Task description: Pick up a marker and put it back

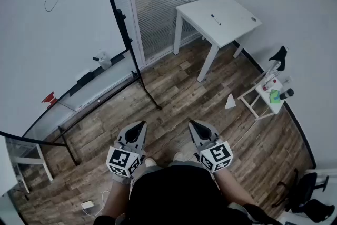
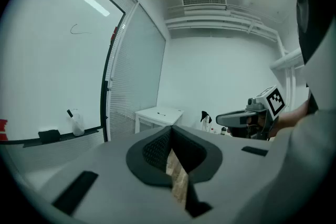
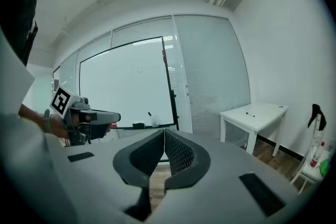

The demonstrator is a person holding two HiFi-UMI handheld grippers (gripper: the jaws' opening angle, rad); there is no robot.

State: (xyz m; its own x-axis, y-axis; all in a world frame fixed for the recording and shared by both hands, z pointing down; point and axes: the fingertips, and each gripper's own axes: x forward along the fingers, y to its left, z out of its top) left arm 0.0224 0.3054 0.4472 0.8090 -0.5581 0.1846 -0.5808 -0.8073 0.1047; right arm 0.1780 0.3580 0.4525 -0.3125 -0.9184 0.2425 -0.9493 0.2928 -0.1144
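Note:
A black marker (image 1: 216, 19) lies on the white table (image 1: 231, 29) across the room, far from both grippers. Another marker (image 1: 98, 58) stands in a clear cup (image 2: 77, 124) on the whiteboard tray (image 1: 100, 81). My left gripper (image 1: 142, 125) and right gripper (image 1: 192, 123) hang side by side over the wood floor in front of me. Both point forward and slightly down. The left gripper's (image 2: 171, 128) jaws are shut with nothing in them. The right gripper's (image 3: 164, 132) jaws also meet at the tips, empty.
A large whiteboard (image 1: 58, 18) on a black stand fills the left, with an eraser (image 1: 84, 75) on its tray. A small rack (image 1: 271, 89) with bottles stands by the right wall. A scrap of paper (image 1: 230, 101) lies on the floor.

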